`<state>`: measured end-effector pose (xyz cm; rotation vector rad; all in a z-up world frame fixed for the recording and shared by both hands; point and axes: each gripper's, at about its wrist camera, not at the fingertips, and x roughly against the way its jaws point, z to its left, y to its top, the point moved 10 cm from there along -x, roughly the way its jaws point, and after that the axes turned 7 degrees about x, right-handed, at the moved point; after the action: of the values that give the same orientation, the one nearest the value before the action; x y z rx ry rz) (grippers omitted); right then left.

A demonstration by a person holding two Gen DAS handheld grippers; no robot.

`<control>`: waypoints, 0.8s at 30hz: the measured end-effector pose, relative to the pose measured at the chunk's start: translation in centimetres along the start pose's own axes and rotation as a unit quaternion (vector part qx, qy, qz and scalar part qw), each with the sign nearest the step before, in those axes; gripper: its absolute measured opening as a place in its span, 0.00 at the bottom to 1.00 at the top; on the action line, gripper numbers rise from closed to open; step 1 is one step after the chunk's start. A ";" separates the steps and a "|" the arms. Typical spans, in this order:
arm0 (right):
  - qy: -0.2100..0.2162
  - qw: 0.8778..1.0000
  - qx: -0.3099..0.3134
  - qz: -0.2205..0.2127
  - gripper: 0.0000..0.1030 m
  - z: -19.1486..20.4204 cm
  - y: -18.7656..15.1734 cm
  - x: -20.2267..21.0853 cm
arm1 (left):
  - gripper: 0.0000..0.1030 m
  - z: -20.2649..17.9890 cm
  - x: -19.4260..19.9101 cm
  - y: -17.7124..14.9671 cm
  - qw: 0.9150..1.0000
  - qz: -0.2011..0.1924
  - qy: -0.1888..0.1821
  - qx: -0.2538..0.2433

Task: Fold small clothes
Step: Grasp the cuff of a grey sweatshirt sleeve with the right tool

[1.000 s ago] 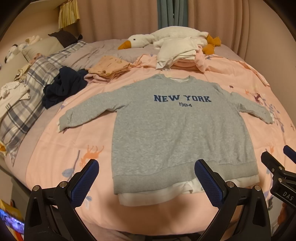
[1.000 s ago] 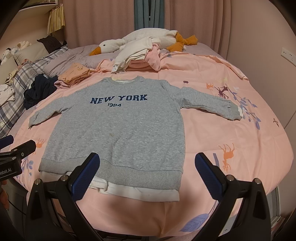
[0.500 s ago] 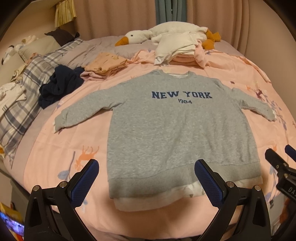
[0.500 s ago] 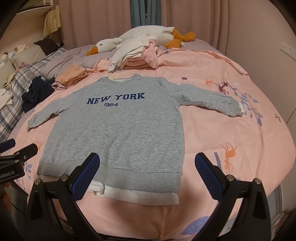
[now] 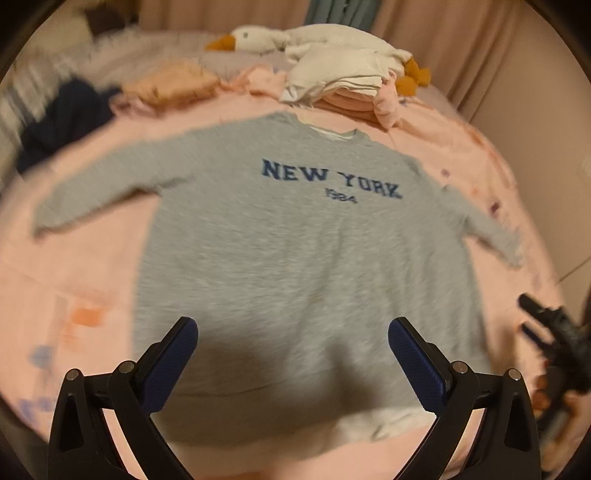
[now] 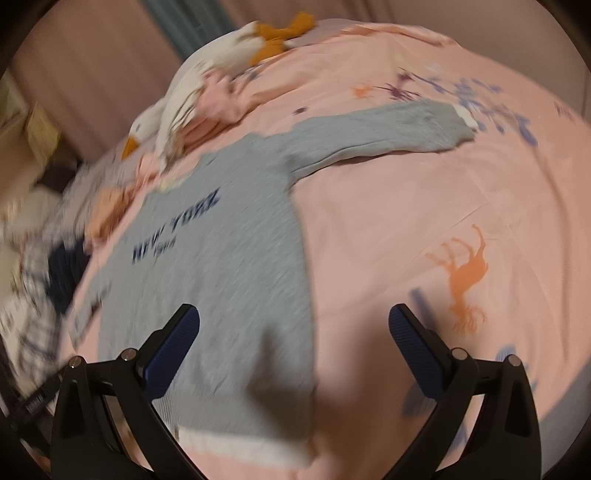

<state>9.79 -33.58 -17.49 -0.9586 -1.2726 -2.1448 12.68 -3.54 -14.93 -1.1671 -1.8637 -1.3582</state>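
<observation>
hovering wide-jawed, both grippers [image 5: 291, 343] [image 6: 293, 332] above flat grey sweatshirt [image 5: 295, 258].

A pink bedspread [image 6: 406, 206] printed with animals covers the bed; pink curtains [image 5: 436, 40] line the far wall, a teal strip [image 5: 340, 11] between them, under warm light.

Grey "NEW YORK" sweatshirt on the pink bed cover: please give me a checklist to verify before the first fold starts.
1. Grey "NEW YORK" sweatshirt lies flat, print up: ok.
2. Both grey sleeves spread out to the sides, left sleeve, right sleeve: ok.
3. Left gripper open, holding nothing: ok.
4. Right gripper open, holding nothing: ok.
5. White folded clothes pile apart from the collar: ok, though close.
6. Hem and white inner layer even: cannot tell, blurred.
</observation>
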 end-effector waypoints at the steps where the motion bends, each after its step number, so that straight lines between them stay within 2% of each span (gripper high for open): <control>1: 0.002 1.000 -0.012 -0.002 1.00 -0.6 0.4 -0.2 | 0.99 0.1 -0.6 0.2 1.000 0.008 -0.018 0.018; 3: 0.005 0.999 -0.048 -0.015 1.00 -3.0 1.8 -0.9 | 0.99 0.3 -1.7 0.8 0.998 0.019 -0.041 0.047; 7: 0.005 0.993 -0.115 -0.034 0.96 -7.8 4.5 -2.1 | 0.99 0.5 -3.0 2.4 0.996 0.019 -0.046 0.078; 13: 0.033 0.973 -0.217 -0.068 0.89 -13.3 9.1 -4.7 | 0.99 1.2 -4.6 4.6 0.996 0.015 -0.026 0.088; 15: 0.032 0.968 -0.234 -0.090 0.88 -14.5 11.3 -5.5 | 0.99 1.4 -5.1 5.0 0.996 0.016 -0.018 0.088; 17: 0.023 0.965 -0.242 -0.099 0.82 -15.4 12.7 -6.2 | 0.99 1.5 -5.5 5.2 0.996 0.018 -0.013 0.087; 21: 0.009 0.956 -0.270 -0.115 0.63 -17.7 15.2 -7.4 | 0.99 1.7 -6.2 5.5 0.996 0.022 -0.007 0.092; 23: -0.003 0.954 -0.276 -0.117 0.42 -18.5 16.0 -7.8 | 0.99 1.9 -6.5 5.5 0.995 0.027 -0.006 0.096; 24: -0.013 0.955 -0.275 -0.114 0.23 -18.8 15.9 -7.8 | 0.99 2.0 -6.6 5.4 0.995 0.029 -0.006 0.098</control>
<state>19.59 -57.26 -20.63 -1.0908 -0.8324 -2.7563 20.71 -3.17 -18.51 -1.1211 -1.9076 -1.1108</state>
